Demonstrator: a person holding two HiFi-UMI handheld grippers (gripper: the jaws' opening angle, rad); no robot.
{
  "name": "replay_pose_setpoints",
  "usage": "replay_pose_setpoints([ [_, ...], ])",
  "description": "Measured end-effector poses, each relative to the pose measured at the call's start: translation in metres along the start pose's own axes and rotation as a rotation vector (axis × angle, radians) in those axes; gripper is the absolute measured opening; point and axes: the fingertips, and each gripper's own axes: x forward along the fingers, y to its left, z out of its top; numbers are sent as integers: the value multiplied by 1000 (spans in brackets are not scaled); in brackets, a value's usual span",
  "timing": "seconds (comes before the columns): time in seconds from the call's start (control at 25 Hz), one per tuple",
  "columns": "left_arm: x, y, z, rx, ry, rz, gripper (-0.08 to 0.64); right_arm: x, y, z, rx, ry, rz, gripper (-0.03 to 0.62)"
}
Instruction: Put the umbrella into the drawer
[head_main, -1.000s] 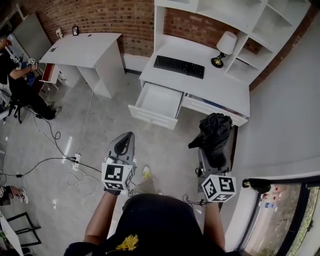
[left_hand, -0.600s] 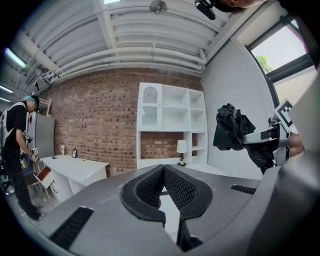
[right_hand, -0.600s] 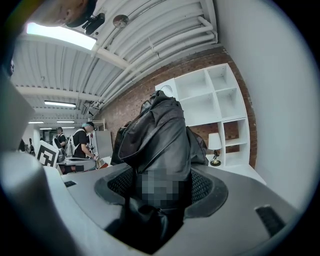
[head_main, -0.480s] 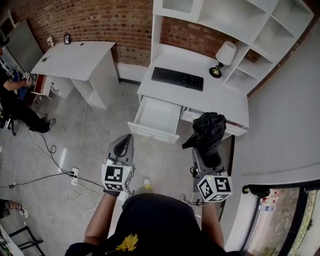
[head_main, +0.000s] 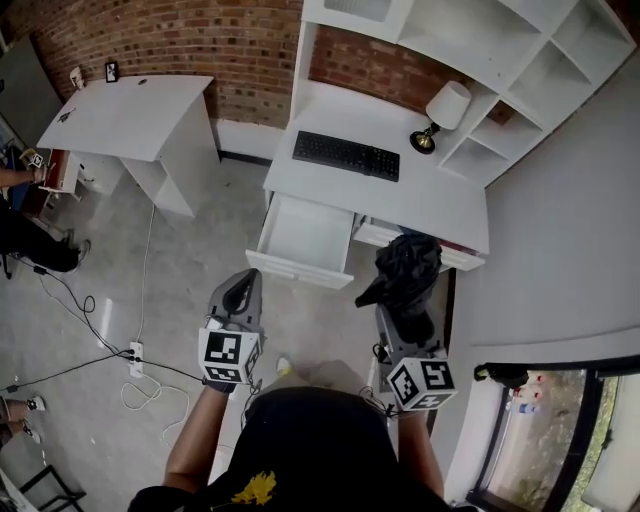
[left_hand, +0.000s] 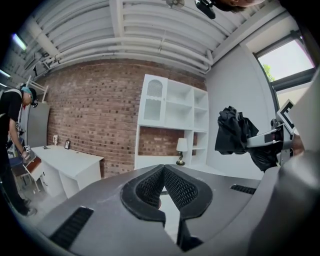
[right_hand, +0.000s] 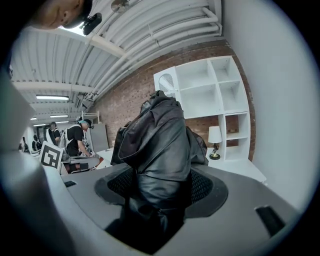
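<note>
Head view: the right hand-held gripper (head_main: 403, 303) is clamped on the folded black umbrella (head_main: 407, 265). The fabric bunches up beyond the jaw tips. The umbrella is held off the floor, to the right of the open white drawer (head_main: 305, 235) and at the front edge of the bench (head_main: 425, 198). On the bench are a black keyboard (head_main: 346, 156) and a lamp (head_main: 440, 110).

Right gripper view: both jaws press on the umbrella's lower, narrow part, and the cloth fills the middle of the view. This view alone shows people (right_hand: 77, 137) at the far left of the room.

Left gripper view: the left hand-held gripper (left_hand: 163, 170) has its pads meeting at the tips with nothing between them. The umbrella shows at the right.

Markings: each gripper's cube (head_main: 226, 355) bears black-and-white square markers.
</note>
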Motion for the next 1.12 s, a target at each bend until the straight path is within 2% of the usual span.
replay_pose_setpoints([
  [0.24,35,0,-7,-6,35,-23,15,22,-23,4,9,18,-26,273],
  [0.4,69,-1,-6,-2,56,-15,15,58,-45,6,-18,25,-15,273],
  [0.6,123,13,5,16,91,51,15,136,-62,15,5,27,85,273],
  [0.76,172,9,19,20,118,73,15,186,-82,29,-68,60,155,273],
  [0.92,212,13,41,62,140,107,15,232,-93,43,-32,55,242,273],
  [1.12,248,19,48,64,175,169,15,276,-115,46,-11,80,308,273],
])
